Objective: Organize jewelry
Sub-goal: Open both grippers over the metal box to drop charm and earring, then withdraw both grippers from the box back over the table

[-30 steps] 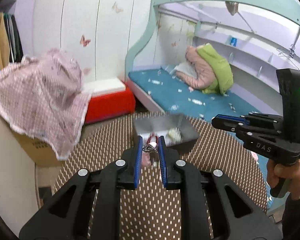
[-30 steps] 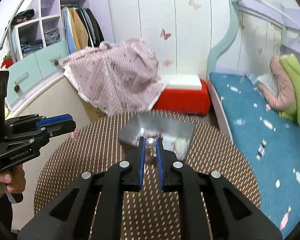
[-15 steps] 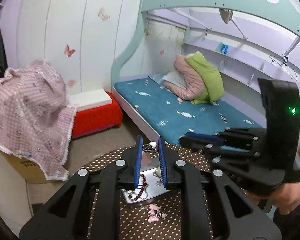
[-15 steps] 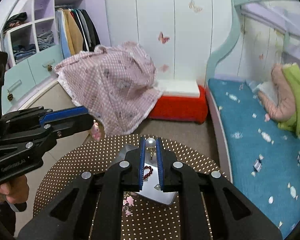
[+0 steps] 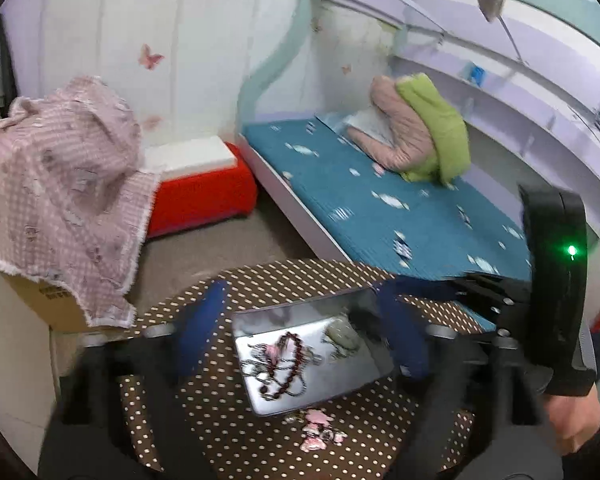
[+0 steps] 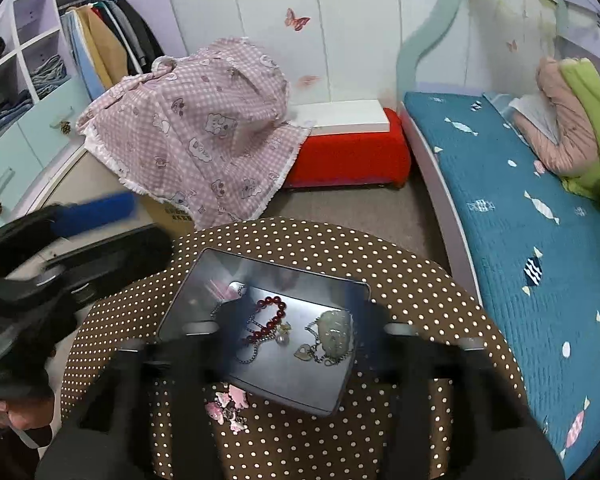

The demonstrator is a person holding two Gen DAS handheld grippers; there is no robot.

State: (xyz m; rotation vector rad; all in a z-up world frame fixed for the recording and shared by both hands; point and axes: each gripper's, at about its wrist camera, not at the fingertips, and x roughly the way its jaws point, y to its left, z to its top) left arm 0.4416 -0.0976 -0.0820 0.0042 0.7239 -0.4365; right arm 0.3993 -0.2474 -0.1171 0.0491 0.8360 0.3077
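In the left wrist view, the dotted surface [image 5: 284,280] ends near the bed [image 5: 380,208]; the metal tray [image 5: 340,376] holds a red bead bracelet [image 5: 288,364], and the left tool [image 5: 300,332] stands wide open, blurred, above it.

In the right wrist view, the tray [image 6: 204,280] holds also a pearl earring [image 6: 282,338]; the right tool [image 6: 296,328] is spread open and empty.

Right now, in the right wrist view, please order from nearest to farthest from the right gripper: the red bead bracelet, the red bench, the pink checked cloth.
1. Red bead bracelet, in the metal tray, between the open jaws.
2. Pink checked cloth, beyond the table, left.
3. Red bench, behind, against the wall; close to the cloth in depth.
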